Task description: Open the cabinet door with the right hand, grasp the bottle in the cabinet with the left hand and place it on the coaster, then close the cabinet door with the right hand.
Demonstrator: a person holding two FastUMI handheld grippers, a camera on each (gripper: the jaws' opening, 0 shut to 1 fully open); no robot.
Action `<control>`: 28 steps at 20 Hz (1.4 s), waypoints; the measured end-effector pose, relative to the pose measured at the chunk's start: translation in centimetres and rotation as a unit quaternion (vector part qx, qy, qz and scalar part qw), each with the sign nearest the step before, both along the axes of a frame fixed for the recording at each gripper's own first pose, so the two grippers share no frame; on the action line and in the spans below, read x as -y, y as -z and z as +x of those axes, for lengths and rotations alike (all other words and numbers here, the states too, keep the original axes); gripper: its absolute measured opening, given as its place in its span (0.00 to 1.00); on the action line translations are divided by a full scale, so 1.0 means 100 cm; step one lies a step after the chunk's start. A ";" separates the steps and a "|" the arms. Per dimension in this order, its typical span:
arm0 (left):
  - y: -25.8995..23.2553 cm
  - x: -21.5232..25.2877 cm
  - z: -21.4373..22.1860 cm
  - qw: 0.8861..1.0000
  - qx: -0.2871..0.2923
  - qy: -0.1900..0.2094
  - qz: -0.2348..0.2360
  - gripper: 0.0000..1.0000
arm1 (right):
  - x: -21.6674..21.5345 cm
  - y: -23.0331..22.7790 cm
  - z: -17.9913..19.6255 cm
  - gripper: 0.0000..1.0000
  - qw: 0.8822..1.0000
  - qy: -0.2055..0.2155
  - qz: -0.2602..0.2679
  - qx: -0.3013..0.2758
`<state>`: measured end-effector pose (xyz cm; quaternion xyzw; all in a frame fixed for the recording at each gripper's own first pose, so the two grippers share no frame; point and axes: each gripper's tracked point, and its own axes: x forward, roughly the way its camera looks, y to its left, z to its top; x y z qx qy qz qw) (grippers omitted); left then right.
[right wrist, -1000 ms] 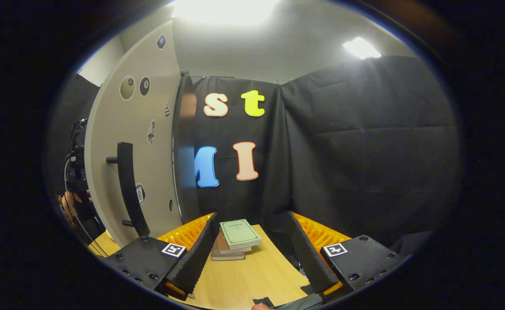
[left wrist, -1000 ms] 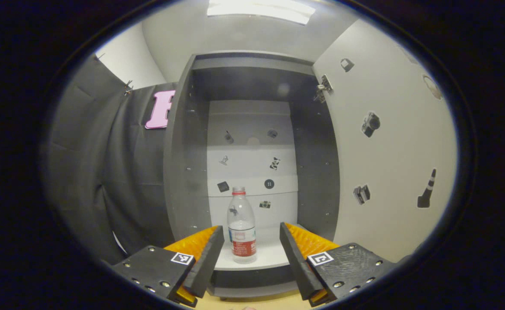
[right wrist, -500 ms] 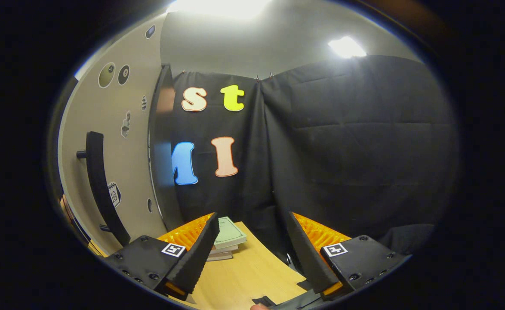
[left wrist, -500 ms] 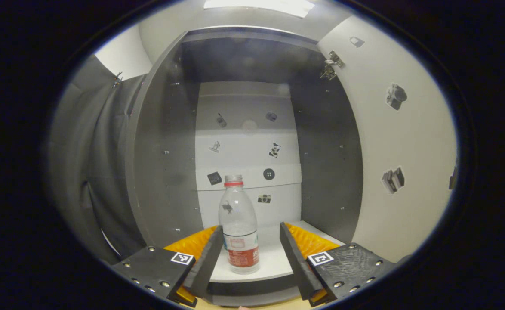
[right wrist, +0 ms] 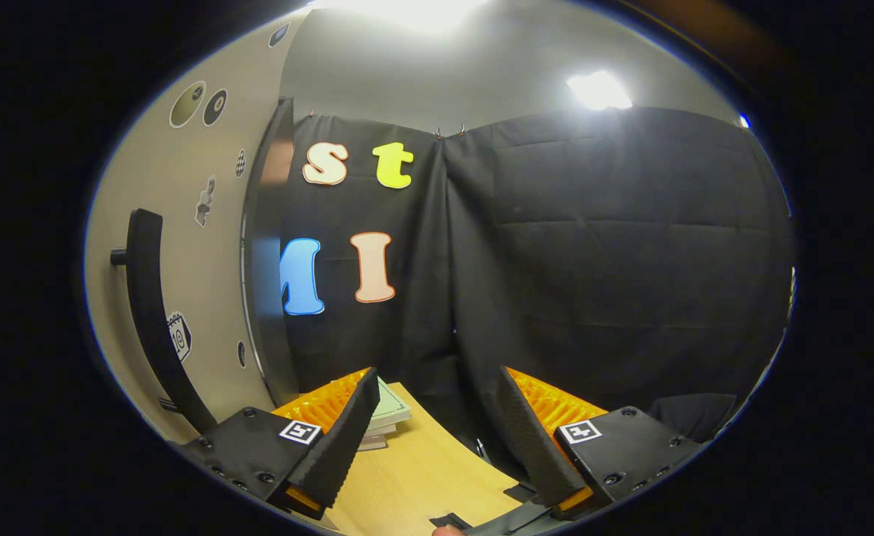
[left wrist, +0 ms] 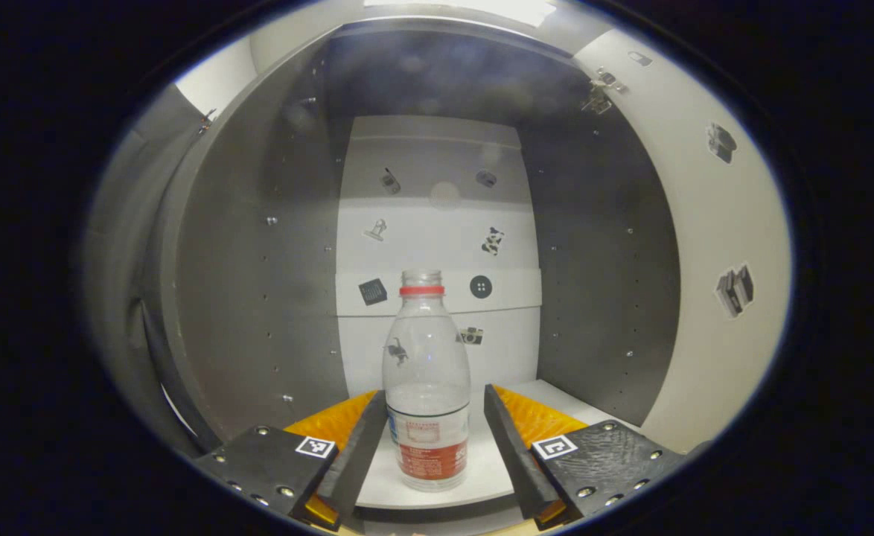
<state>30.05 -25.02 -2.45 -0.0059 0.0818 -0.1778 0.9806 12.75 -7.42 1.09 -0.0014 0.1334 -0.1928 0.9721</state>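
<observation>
Bracketing one bottle (left wrist: 426,387) in the cabinet (left wrist: 258,246), my left gripper (left wrist: 426,439) is gaping, probably not touching; my right gripper (right wrist: 431,439) is gaping empty beside books (right wrist: 388,417), half-hidden.

Honestly nothing was readable here. The bottle (left wrist: 426,387) had a red and white label (left wrist: 429,450) but the print was way too small and blurry. Each claw carried little square black-and-white markers (left wrist: 315,447), just patterns, no words. The book (right wrist: 386,412) at 6 o'clock had no legible cover text.
</observation>
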 end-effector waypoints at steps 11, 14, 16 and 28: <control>-0.008 -0.012 0.001 1.000 0.004 0.000 -0.021 0.76 | -0.007 0.002 0.014 1.00 1.000 -0.003 0.008 0.005; -0.024 -0.024 -0.018 0.999 0.012 -0.006 -0.032 0.70 | -0.005 -0.001 0.014 0.97 1.000 -0.015 0.012 0.014; -0.035 -0.034 -0.036 0.999 0.015 -0.009 -0.040 0.76 | -0.005 0.000 0.015 1.00 0.999 -0.031 0.020 0.012; -0.055 -0.117 -0.143 0.996 0.043 -0.078 -0.019 0.70 | -0.011 0.000 0.021 0.99 0.992 -0.111 0.055 0.025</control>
